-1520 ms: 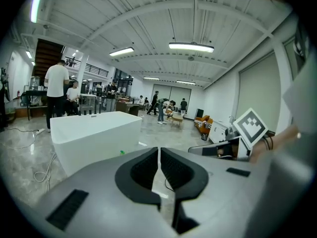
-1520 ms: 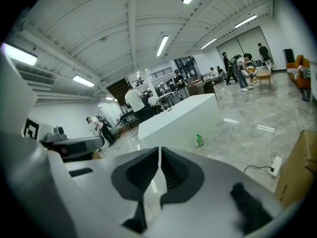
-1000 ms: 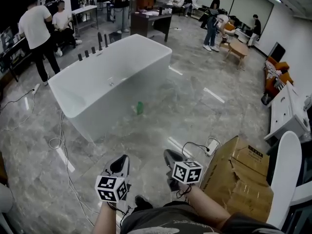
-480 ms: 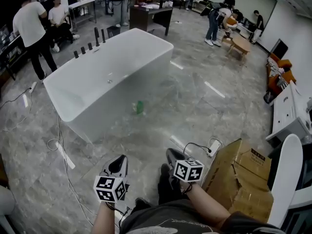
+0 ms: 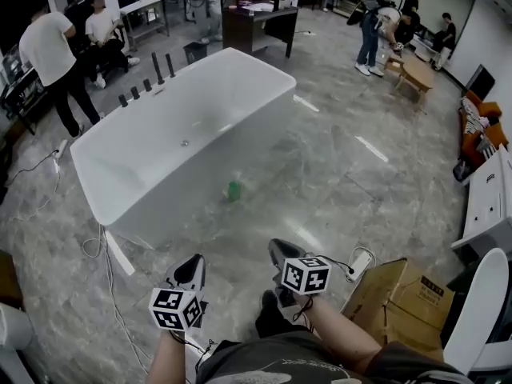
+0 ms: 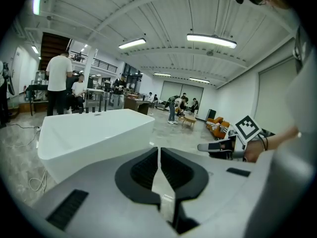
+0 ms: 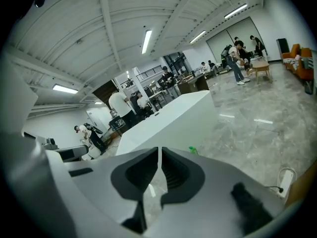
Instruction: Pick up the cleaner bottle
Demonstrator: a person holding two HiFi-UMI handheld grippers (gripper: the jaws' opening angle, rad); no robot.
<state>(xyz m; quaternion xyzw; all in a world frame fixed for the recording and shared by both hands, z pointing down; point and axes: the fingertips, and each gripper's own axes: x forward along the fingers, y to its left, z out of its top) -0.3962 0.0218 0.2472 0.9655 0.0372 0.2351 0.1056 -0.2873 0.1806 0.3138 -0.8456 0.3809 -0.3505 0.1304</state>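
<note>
Head view shows the green cleaner bottle (image 5: 233, 190) standing on the floor just beside the bathtub (image 5: 160, 146) wall, at twelve o'clock from both grippers, well apart; left gripper (image 5: 190, 267) and right gripper (image 5: 280, 252) are clenched on nothing, presumably because the bottle is out of reach.

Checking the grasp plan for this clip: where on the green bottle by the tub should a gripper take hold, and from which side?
Likely mid-body, from the open floor side. The bottle stands by the tub wall, which blocks its far side. It is too small here to judge neck or cap.
</note>
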